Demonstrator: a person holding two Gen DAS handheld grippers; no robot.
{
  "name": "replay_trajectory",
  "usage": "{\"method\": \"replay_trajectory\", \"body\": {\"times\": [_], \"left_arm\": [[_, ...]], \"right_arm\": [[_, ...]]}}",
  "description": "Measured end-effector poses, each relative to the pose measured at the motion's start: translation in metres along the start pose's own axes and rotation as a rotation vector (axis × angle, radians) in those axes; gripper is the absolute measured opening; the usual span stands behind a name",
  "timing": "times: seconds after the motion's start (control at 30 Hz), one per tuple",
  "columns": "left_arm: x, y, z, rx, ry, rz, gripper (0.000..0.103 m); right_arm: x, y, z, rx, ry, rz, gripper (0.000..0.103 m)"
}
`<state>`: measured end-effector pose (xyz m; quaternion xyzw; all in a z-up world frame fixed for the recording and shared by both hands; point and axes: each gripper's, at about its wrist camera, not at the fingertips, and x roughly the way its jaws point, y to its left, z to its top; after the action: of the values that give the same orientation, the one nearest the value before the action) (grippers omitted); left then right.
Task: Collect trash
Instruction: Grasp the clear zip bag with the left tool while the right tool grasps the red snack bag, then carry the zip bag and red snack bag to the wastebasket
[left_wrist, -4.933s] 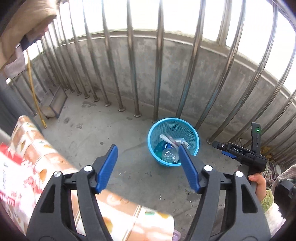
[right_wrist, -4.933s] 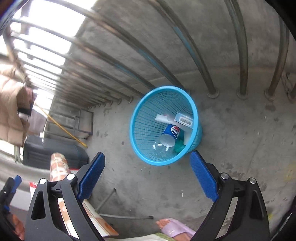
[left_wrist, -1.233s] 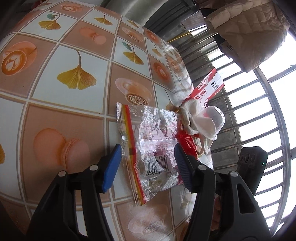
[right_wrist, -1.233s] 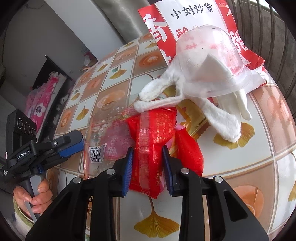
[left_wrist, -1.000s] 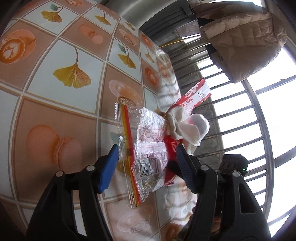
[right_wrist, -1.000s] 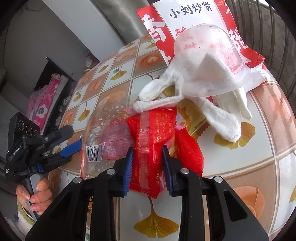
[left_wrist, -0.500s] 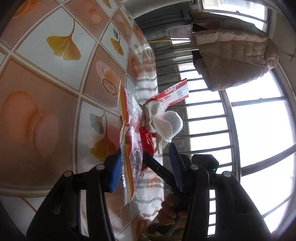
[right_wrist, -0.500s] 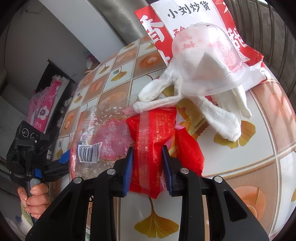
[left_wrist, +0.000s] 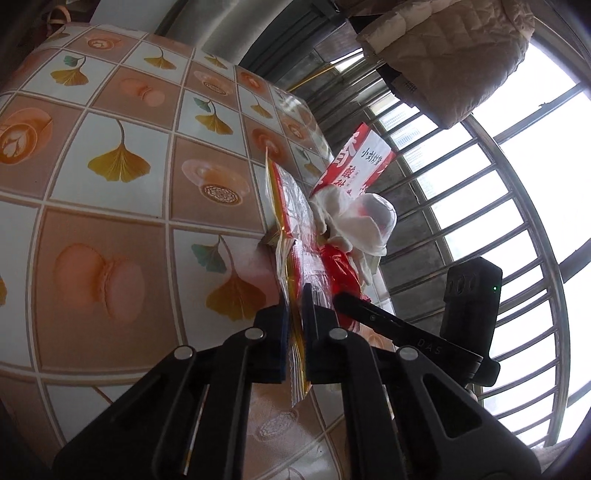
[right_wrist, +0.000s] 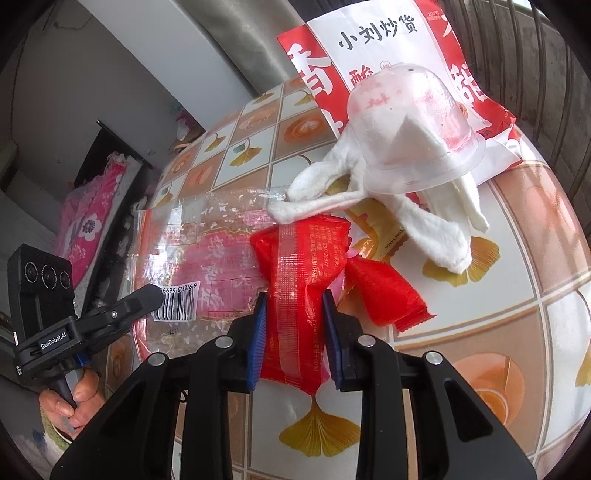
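Left gripper (left_wrist: 294, 325) pinches clear wrapper (left_wrist: 291, 221), right gripper (right_wrist: 293, 325) clamps red packet (right_wrist: 295, 266); overlapping edges beyond the jaws may snag on lifting

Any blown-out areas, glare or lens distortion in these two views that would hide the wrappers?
Left wrist view: the window is blown out white, the tablecloth grid bows from fisheye, and the clear wrapper is seen edge-on, so little shows. Right wrist view: even light, sharp; the red wrapper is readable, mild sheen on the clear wrapper, and the cup is distinct.
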<state>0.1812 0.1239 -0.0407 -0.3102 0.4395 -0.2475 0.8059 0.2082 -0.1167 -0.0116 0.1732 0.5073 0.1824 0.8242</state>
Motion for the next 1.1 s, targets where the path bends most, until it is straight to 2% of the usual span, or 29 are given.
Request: {"method": "replay_trajectory", "body": {"times": [0.13,0.37,0.6,0.9,1.1], "left_arm": [[-0.014,-0.007,-0.001,0.022,-0.019,-0.013,0.003],[-0.042,-0.017,-0.003,0.053,-0.074,-0.026,0.003],[-0.068,-0.028,-0.002,0.09,-0.138,-0.033,0.003],[-0.095,-0.054,-0.004,0.182,-0.208,-0.057,0.003],[-0.1,-0.078,-0.006,0.252,-0.222,-0.081,0.003]], "right_arm": [[-0.011,0.004,-0.005,0.002,-0.006,0.01,0.028],[-0.033,0.005,-0.011,0.046,-0.022,0.079,0.028],[-0.061,0.005,-0.011,0.089,-0.073,0.16,0.028],[-0.099,0.004,-0.011,0.111,-0.152,0.2,0.028],[-0.125,-0.007,-0.017,0.132,-0.211,0.215,0.028]]}}
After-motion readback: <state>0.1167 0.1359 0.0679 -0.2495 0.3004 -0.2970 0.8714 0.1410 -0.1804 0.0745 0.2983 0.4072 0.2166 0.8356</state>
